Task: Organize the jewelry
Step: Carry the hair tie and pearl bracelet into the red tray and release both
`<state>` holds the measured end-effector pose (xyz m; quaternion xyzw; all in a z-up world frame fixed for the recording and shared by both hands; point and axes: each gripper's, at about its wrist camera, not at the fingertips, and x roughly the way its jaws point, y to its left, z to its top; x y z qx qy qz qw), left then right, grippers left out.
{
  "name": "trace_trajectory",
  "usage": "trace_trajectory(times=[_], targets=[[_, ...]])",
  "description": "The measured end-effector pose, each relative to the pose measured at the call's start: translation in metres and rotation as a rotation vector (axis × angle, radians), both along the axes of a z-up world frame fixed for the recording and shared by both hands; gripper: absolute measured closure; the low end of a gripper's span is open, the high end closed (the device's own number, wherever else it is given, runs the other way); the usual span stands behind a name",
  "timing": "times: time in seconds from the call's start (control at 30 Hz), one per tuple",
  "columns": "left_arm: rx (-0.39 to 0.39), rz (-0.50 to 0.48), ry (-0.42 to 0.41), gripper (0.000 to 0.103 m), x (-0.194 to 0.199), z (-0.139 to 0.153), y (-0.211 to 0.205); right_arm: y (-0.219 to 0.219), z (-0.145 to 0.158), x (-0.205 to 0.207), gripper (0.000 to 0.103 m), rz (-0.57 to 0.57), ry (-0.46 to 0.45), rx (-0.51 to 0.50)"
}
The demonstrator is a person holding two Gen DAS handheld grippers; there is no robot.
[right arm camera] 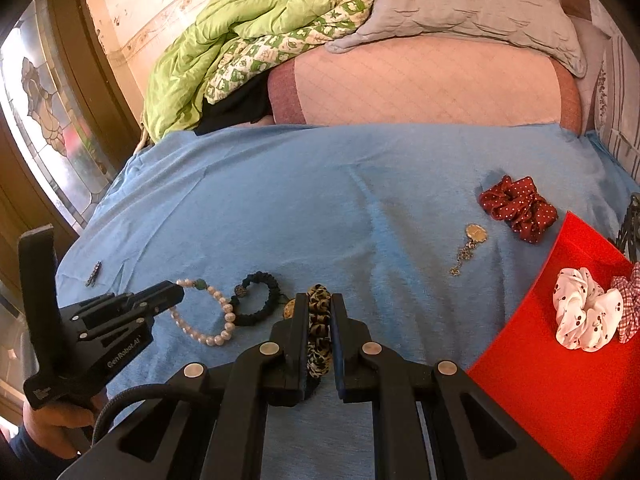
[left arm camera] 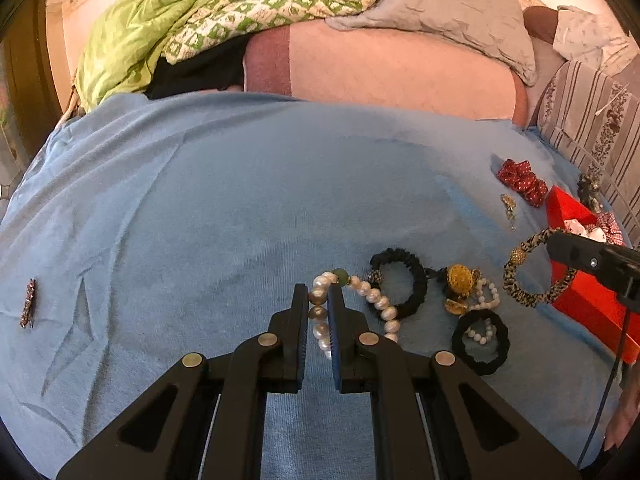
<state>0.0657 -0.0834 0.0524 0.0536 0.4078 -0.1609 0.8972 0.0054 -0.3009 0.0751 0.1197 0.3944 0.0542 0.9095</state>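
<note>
A: What carries it all?
B: A bed under a blue sheet (right arm camera: 320,200); take the red box (right arm camera: 560,380) at the sheet's right edge as the landmark; a white cherry-print scrunchie (right arm camera: 584,308) lies inside it.
A: And nearby?
B: Just left of the box's far corner, a polka-dot red scrunchie (right arm camera: 520,208); further left, a gold pendant (right arm camera: 472,240).
A: The grippers?
B: The right hand-held gripper (right arm camera: 320,320), left of the box, is pinching a leopard-print scrunchie (right arm camera: 319,328); the left hand-held gripper (left arm camera: 319,308), well left of the box, is pinching a pearl bracelet (left arm camera: 376,296) that touches a black braided bracelet (left arm camera: 416,284).
</note>
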Motion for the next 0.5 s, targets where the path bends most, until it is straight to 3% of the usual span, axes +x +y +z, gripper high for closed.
trace_trajectory(times=[0.1, 0.3, 0.5], targets=[[-0.005, 0.016, -0.013, 0.094, -0.001, 0.003, 0.003, -0.001, 0.000, 0.000, 0.092, -0.003, 0.003, 0.006], [0.014, 0.025, -0.140, 0.094, -0.011, 0.025, 0.004, -0.002, 0.003, 0.000, 0.092, -0.006, -0.011, 0.009], [-0.021, 0.032, -0.118, 0.094, -0.006, 0.027, 0.014, -0.002, 0.003, -0.001, 0.092, -0.009, -0.010, 0.013]])
